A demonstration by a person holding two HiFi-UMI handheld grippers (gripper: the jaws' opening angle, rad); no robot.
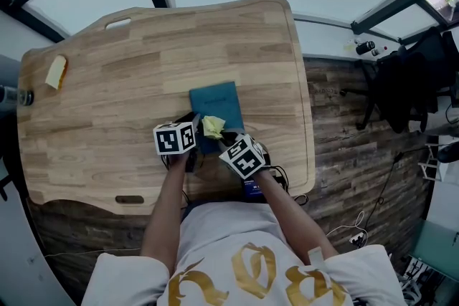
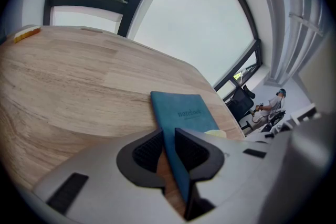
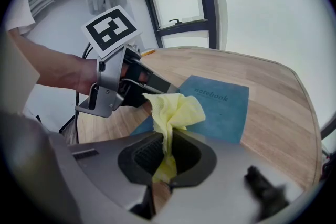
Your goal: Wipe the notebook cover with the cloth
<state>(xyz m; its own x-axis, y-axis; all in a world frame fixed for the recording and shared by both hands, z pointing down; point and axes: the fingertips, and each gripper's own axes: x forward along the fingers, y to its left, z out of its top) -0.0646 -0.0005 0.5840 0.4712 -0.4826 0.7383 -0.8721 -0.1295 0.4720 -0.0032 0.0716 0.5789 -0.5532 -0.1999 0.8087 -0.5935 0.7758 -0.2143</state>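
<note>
Teal notebook (image 1: 215, 107) lies cover up on the wooden table (image 1: 107, 82), mid-width, toward the near edge. Head view: left tongs (image 1: 193, 145) at its near left corner, right tongs (image 1: 224, 135) just beside them, yellow cloth (image 1: 213, 127) bunched over the near part of the cover; the cover beyond the cloth is bare. Left gripper view: left tongs pinch the notebook's near edge, the book running edge-on between the pads, printed cover stretching away over the table; that end looks slightly raised, the rest down. Right gripper view: right tongs pinched on the cloth, a tail in the gap and a crumpled wad sticking out front over the near left corner of the cover, right by the left tongs; whether the wad presses the cover or only hovers, can't tell. Judgement: wipe is at or near its start, with most of the cover left to do. To do it well: hold the left grip steady as an anchor so the book does not slide; lower the right tongs until the wad, not the tips, bears on the cover; stroke away from the anchored edge toward the far edge, so drag pulls the cover taut rather than buckling it. Wad is small against the cover, so overlapping lanes, far corners included. Risks: hard tips scraping the cover, cloth slipping out under drag, bumping the left tongs at each lane's start.
</note>
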